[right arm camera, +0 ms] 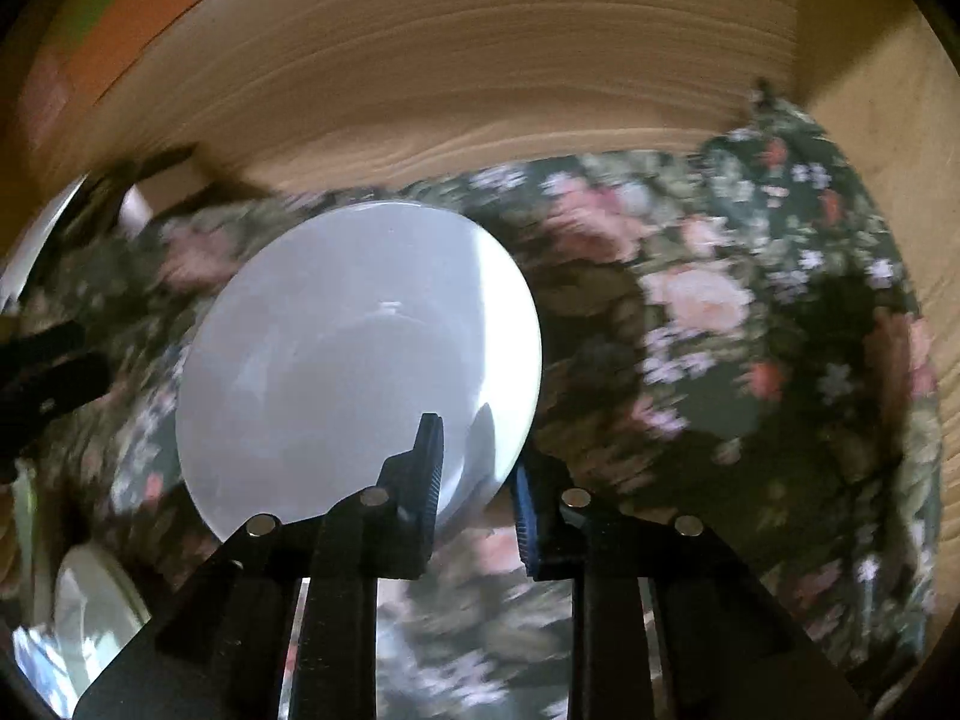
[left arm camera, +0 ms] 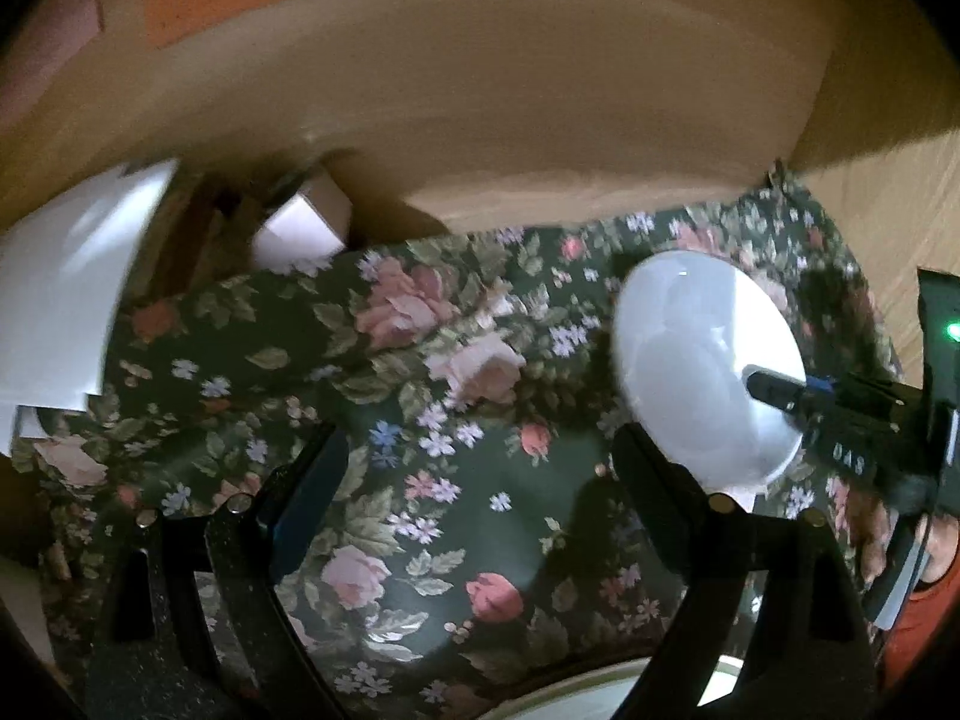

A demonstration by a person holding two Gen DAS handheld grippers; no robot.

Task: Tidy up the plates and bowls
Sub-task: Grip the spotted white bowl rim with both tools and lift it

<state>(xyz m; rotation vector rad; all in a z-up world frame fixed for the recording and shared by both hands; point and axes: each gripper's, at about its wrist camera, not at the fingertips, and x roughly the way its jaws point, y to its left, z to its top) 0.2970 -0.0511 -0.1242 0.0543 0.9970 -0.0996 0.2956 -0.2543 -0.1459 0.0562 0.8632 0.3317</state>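
Starting at the far left of the left wrist view, a white plate (left arm camera: 66, 294) is standing up on its edge, and only part of it is showing. Just to the right of it, farther back, a small white box (left arm camera: 303, 222) is sitting against the wooden wall (left arm camera: 540, 90). A dark green cloth with pink roses (left arm camera: 420, 372) is lying over the whole table.

The left gripper (left arm camera: 480, 474) is hanging over the middle of the cloth. Its two black fingers (left arm camera: 306, 492) are standing wide apart, and nothing is sitting between them. Only flowers are showing in the gap.

Farther right, a white bowl (left arm camera: 690, 372) is tipping up on its side, with its open face turning toward the camera. The right gripper (left arm camera: 774, 396) is reaching in from the right edge and biting the bowl's rim. A bit of a white plate rim (left arm camera: 570, 696) is peeking in at the bottom edge.

In the right wrist view, much of the picture is blurry. The same white bowl (right arm camera: 360, 360) is filling the left middle part. The right gripper (right arm camera: 477, 480) is pinching the bowl's lower right rim. One black finger (right arm camera: 429, 450) is pressing on the inside of the bowl, and the other finger, with a blue pad, is sitting on the outside. The bowl is tilting, and I cannot tell if it is touching the cloth (right arm camera: 750, 330). The wooden wall (right arm camera: 480, 60) is standing behind everything.
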